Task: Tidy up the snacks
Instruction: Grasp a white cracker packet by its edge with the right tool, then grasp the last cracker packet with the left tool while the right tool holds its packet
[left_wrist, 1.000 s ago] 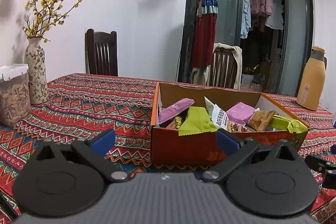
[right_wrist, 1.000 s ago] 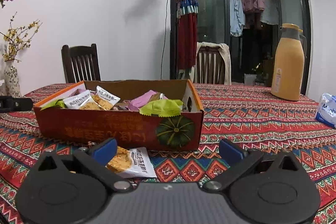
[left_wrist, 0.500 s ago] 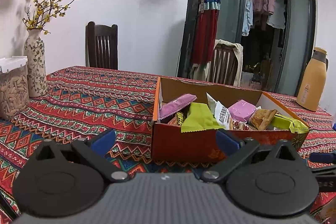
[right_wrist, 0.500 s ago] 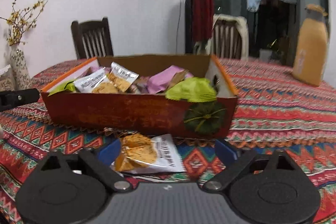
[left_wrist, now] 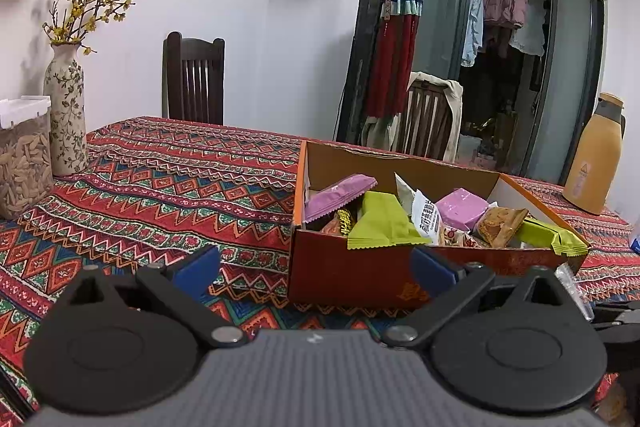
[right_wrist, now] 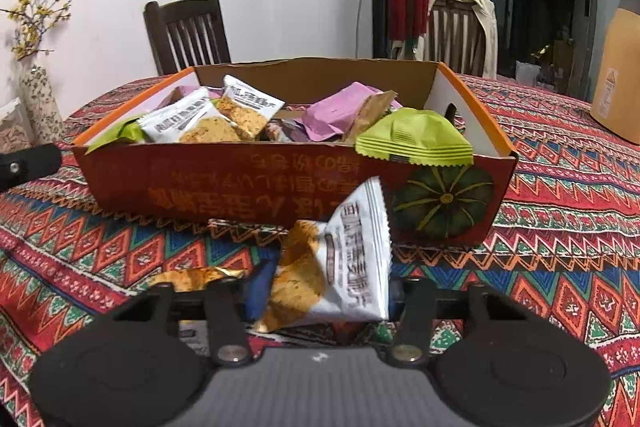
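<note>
Right wrist, tongs [right_wrist: 320, 297] pinching cracker packet [right_wrist: 340, 267]

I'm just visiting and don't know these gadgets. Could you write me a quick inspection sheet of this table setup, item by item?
Surface: table under a red patterned tablecloth.
Job's things: open cardboard snack box full of wrapped snacks; white snack packet in front of it, tipped up off the cloth; another packet lying beside it.
Clutter: flower vase, clear jar, tan flask.
Grippers: left gripper open, nothing between its fingers; right gripper has just been closing, pinching the white snack packet.
Cables: nothing seen.
Surroundings: two wooden chairs, glass door, hanging clothes.
</note>
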`<state>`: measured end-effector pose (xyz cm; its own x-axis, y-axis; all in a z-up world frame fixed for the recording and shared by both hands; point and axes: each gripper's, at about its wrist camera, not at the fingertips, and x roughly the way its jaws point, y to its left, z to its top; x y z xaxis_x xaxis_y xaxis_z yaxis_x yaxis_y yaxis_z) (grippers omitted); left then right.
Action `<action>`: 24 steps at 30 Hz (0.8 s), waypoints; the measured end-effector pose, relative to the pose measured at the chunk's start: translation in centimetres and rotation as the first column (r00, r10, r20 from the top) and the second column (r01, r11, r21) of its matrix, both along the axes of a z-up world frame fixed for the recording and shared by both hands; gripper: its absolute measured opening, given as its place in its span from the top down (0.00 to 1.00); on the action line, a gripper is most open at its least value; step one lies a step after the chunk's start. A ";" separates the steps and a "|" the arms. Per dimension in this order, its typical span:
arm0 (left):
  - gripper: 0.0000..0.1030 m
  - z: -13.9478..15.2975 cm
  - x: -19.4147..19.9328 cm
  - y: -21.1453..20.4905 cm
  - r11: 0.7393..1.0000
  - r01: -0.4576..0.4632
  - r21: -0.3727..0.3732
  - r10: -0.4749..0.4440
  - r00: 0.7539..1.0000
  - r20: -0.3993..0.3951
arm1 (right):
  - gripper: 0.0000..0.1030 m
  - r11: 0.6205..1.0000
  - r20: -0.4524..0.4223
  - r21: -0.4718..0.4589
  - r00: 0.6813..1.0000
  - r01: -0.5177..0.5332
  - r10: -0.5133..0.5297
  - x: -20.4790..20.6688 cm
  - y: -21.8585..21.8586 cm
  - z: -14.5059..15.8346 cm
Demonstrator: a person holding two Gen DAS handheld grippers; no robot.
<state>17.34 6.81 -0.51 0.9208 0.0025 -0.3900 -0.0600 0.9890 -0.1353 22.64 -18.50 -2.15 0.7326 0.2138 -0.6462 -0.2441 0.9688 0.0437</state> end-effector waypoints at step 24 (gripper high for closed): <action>0.00 -0.3 0.5 0.2 0.999 -0.037 0.001 0.037 0.999 -0.021 | 0.84 0.993 0.258 0.025 0.959 0.112 -0.115 -5.2 -4.9 1.8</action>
